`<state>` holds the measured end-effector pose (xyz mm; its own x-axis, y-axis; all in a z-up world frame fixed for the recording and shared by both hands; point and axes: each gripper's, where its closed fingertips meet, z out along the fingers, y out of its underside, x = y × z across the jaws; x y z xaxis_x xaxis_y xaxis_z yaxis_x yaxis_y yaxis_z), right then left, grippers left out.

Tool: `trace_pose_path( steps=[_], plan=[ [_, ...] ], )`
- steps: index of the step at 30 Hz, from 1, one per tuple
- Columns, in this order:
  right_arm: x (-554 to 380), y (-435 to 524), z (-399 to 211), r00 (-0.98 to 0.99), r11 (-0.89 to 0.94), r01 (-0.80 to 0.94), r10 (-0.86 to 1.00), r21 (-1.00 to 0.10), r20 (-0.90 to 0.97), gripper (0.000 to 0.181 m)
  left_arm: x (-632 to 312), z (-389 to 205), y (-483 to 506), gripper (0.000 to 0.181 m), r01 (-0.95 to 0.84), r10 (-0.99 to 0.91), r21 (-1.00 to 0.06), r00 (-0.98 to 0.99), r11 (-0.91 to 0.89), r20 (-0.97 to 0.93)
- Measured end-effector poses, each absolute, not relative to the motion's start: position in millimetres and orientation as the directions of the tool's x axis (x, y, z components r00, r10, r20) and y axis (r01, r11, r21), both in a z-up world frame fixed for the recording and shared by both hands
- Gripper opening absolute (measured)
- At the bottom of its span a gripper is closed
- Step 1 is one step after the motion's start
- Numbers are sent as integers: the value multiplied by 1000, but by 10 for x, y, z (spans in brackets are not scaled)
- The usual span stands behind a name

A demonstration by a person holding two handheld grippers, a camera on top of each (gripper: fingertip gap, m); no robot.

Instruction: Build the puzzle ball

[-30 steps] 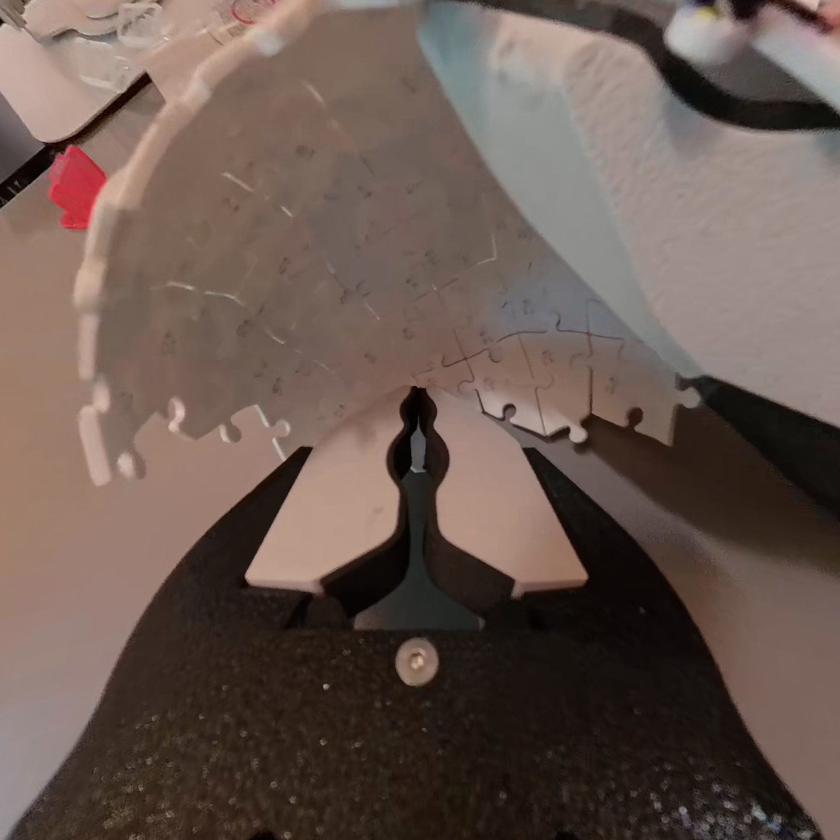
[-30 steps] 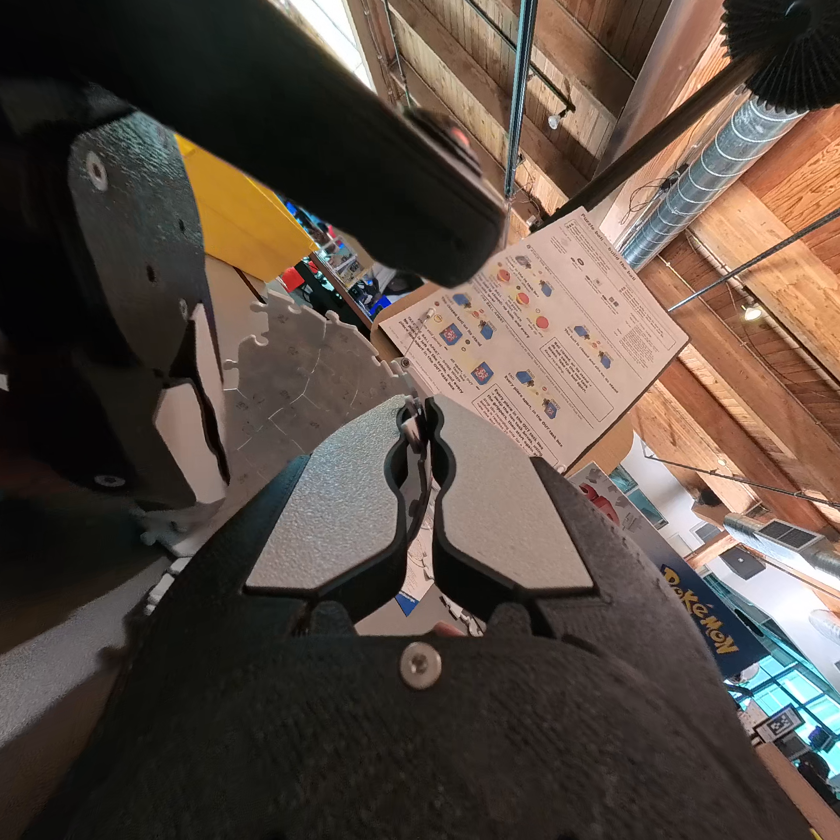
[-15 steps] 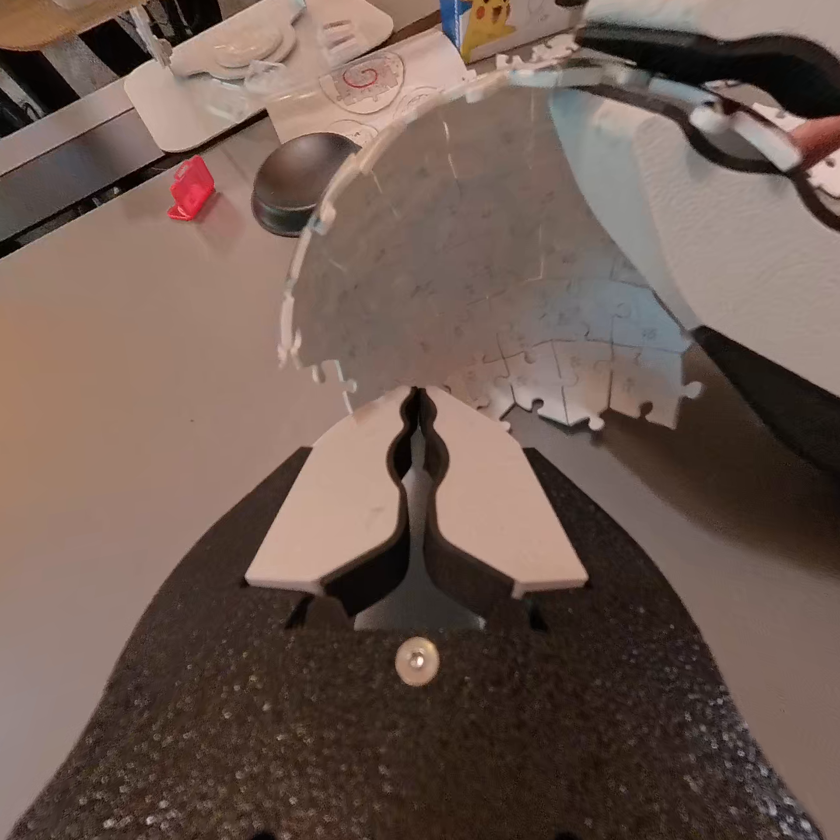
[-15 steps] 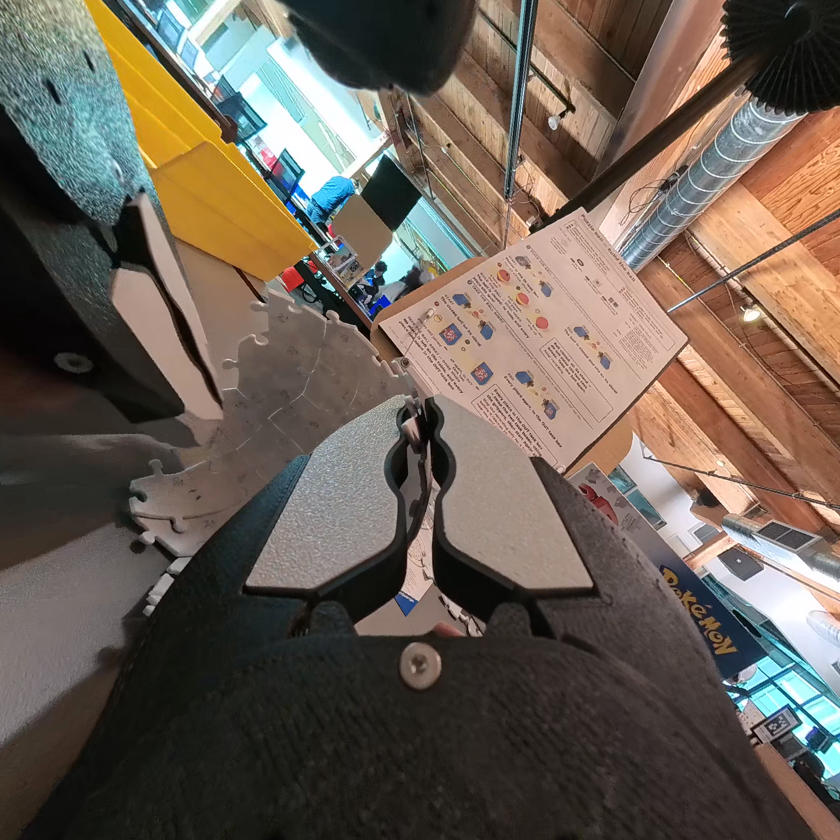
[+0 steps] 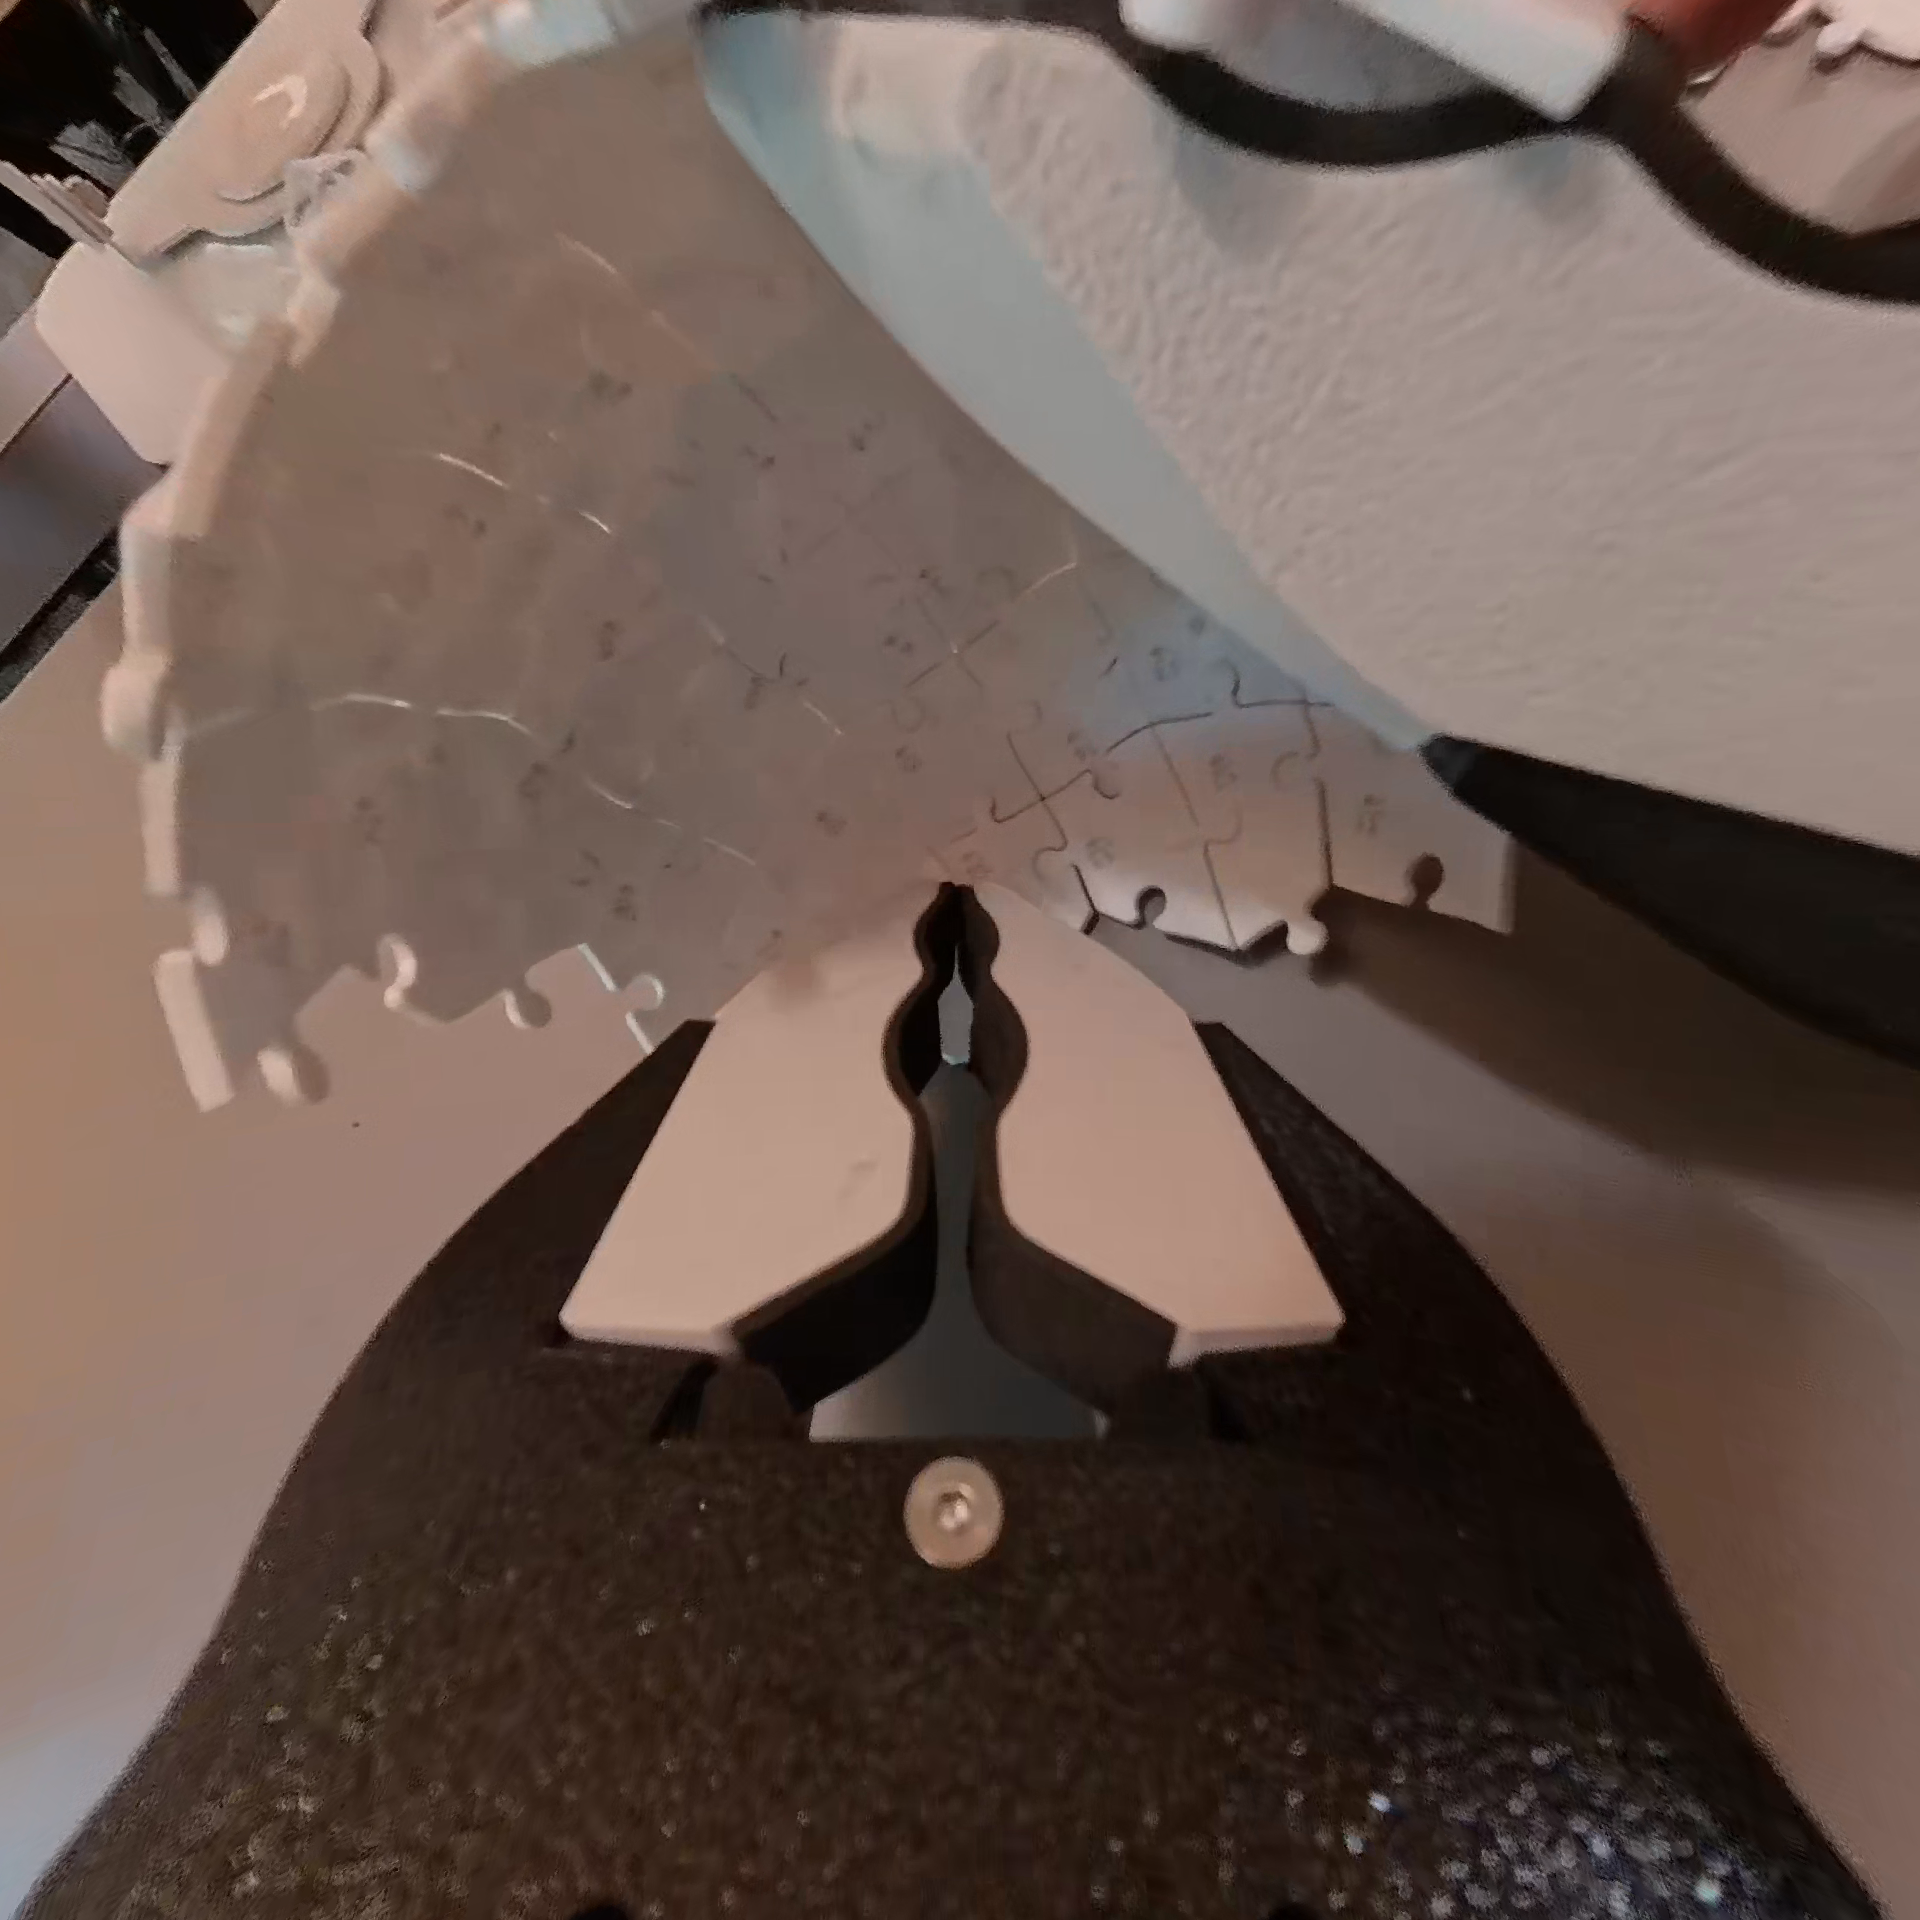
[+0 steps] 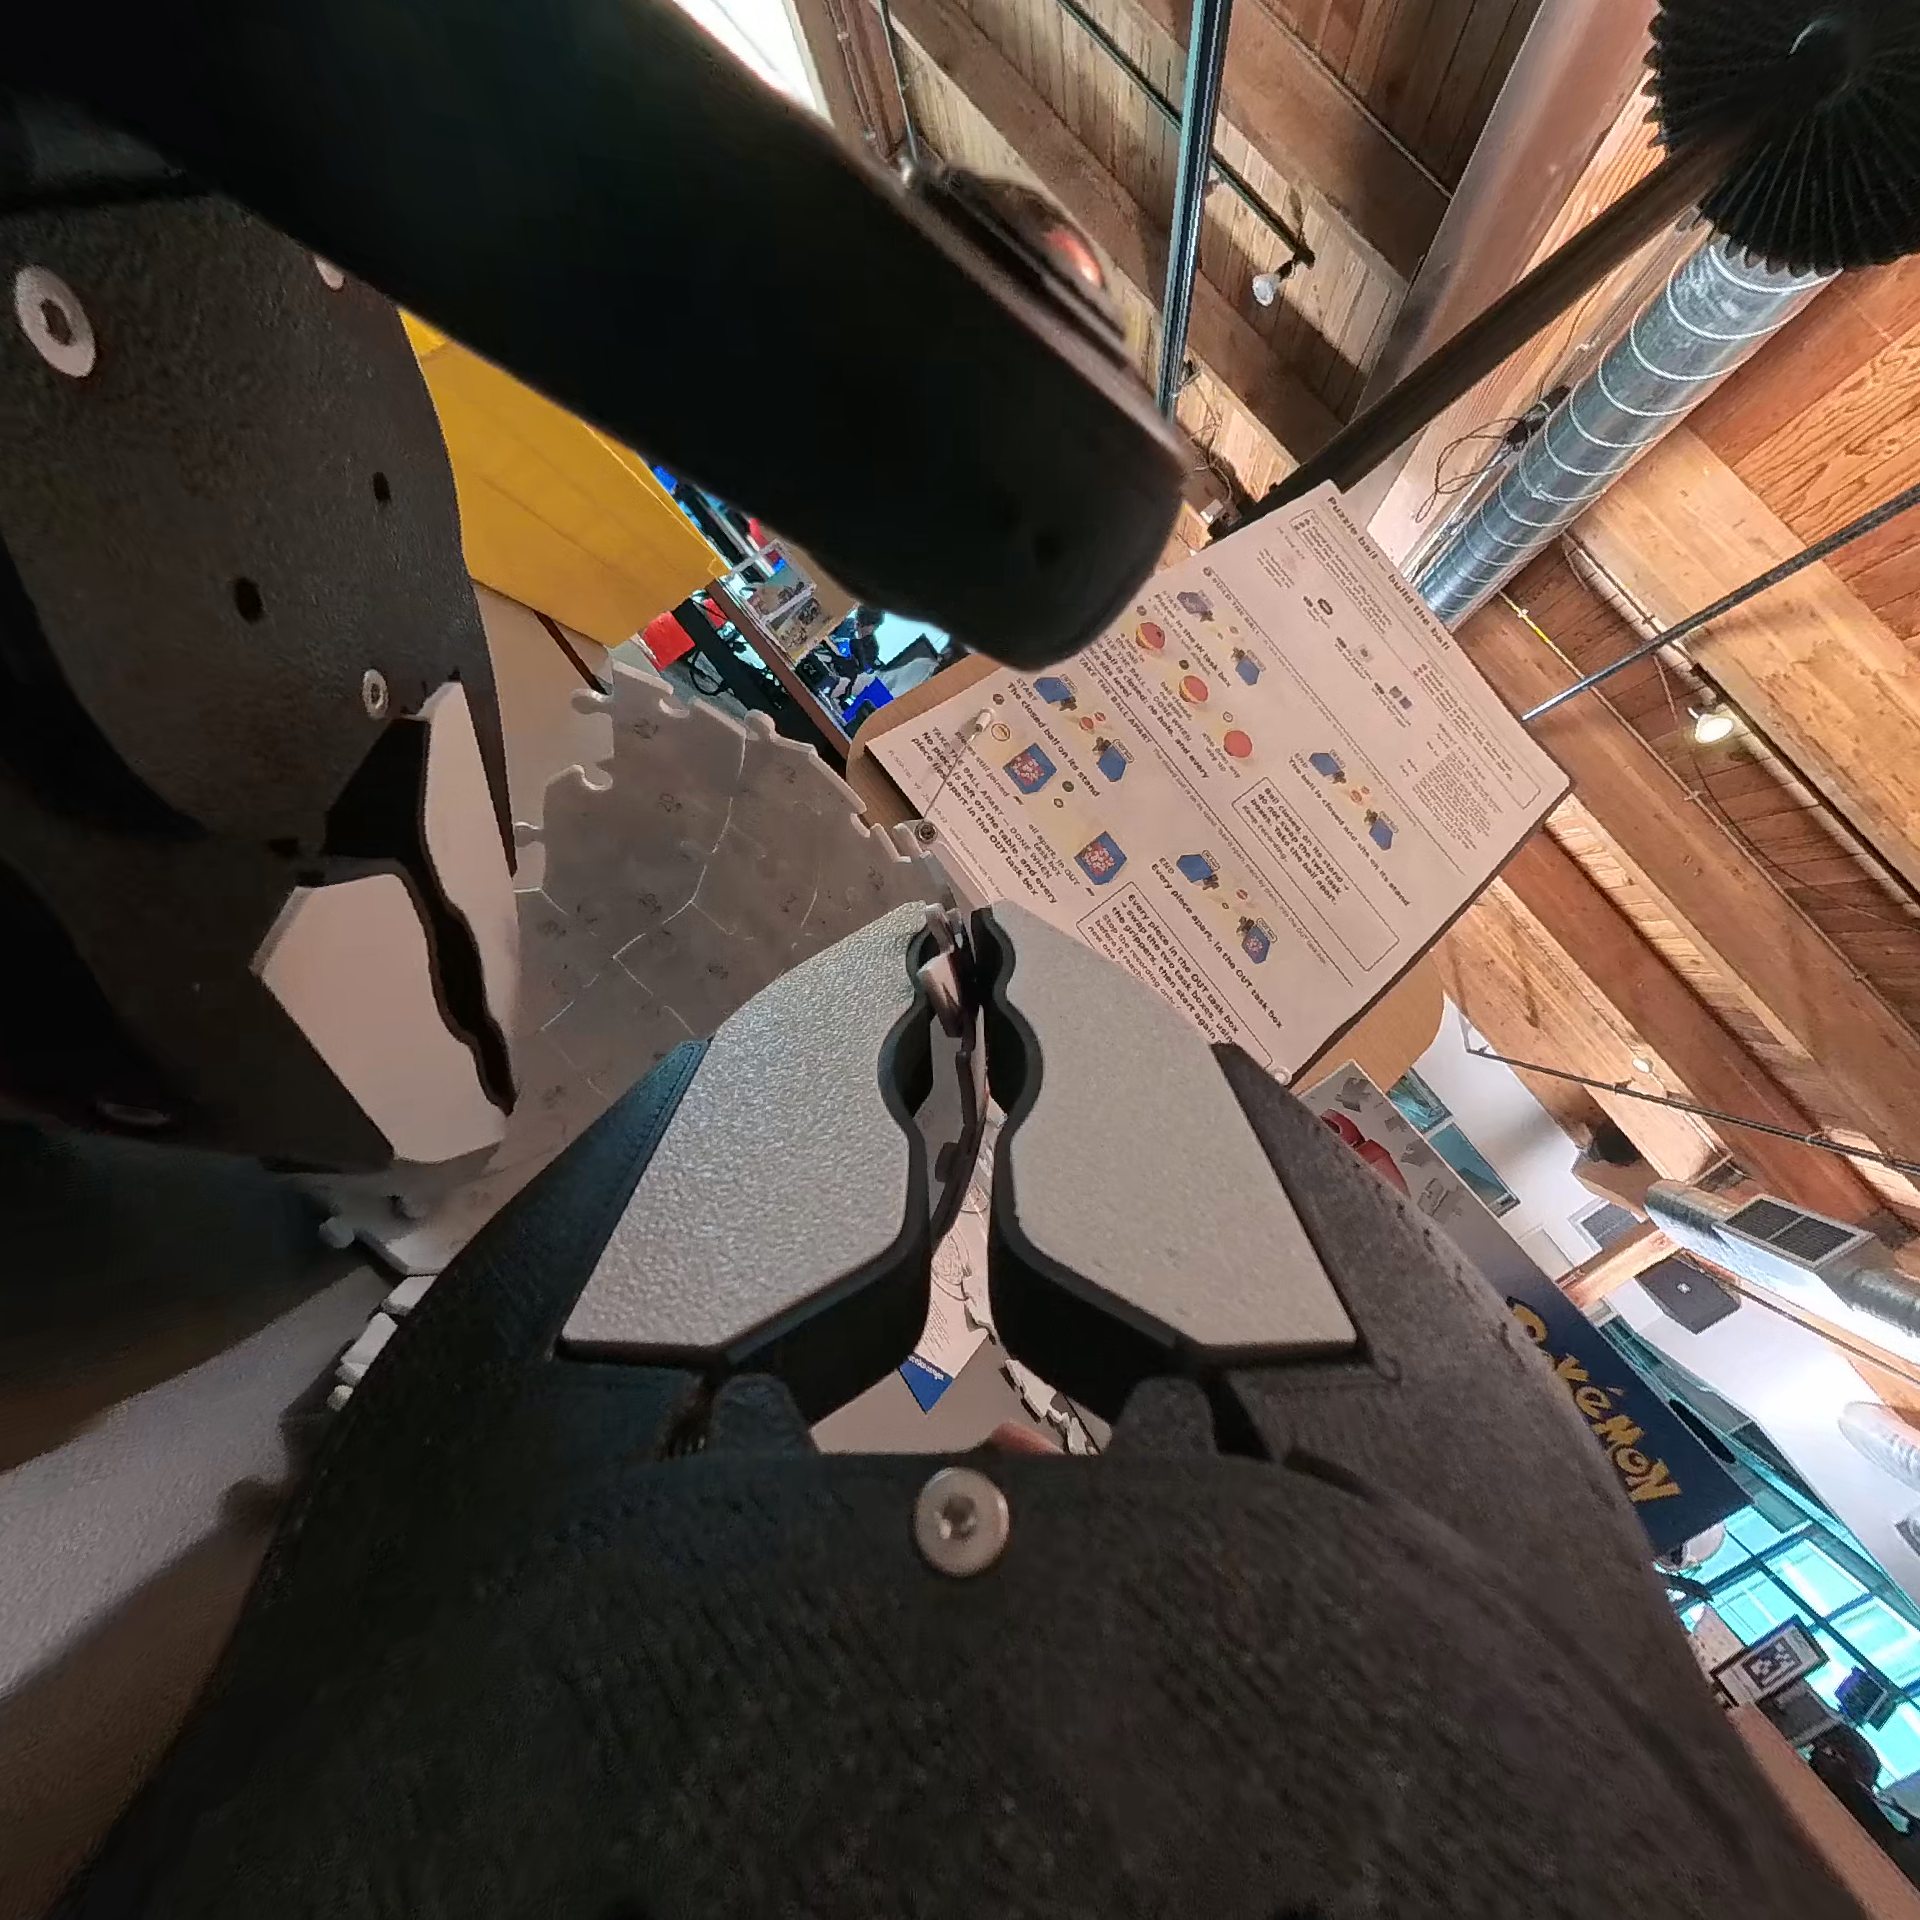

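A partly built puzzle-ball shell [image 5: 644,665] of joined pieces shows its curved grey inner side, with a jagged tabbed rim. My left gripper [image 5: 956,906] is shut with its tips on the shell's lower rim, and a pale sliver sits in its gap. My right gripper [image 6: 961,940] is shut on another edge of the same shell [image 6: 675,862], which shows thin between its jaws. The right gripper's white finger [image 5: 1455,436] fills the upper right of the left wrist view. The left gripper [image 6: 395,997] stands at the left of the right wrist view, against the shell.
A brown table [image 5: 156,1351] lies below. A pale tray with clear plastic parts [image 5: 208,208] is at the far left. Loose white pieces [image 6: 364,1340] lie under the shell. The left gripper's black handle [image 6: 727,312] crosses overhead. An instruction sheet [image 6: 1247,779] and yellow bins [image 6: 540,499] stand behind. About 12 cm separates my left fingertips from my right.
Half a second ago the left gripper was tilted away, showing more table. It has swung back close to the shell, and its handle crosses the right wrist view again. The right gripper held still.
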<state>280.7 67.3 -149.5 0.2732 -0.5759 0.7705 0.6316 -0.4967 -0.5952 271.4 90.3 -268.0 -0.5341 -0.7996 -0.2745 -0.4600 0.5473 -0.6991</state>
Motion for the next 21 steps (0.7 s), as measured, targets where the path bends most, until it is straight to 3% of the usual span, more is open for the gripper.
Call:
trace_pose_path(
  steps=[12, 21],
  plan=[
    [2813, 669, -1500, 277, -495, 627, -580, -601, 766, 6, 2707, -2726, 881, 0, -447, -737, -665, -632, 598, -238],
    [2805, 669, -1504, 276, -496, 626, -580, -602, 766, 6, 2680, -2482, 985, 0, -445, -819, -775, -552, 449, -158]
  ],
)
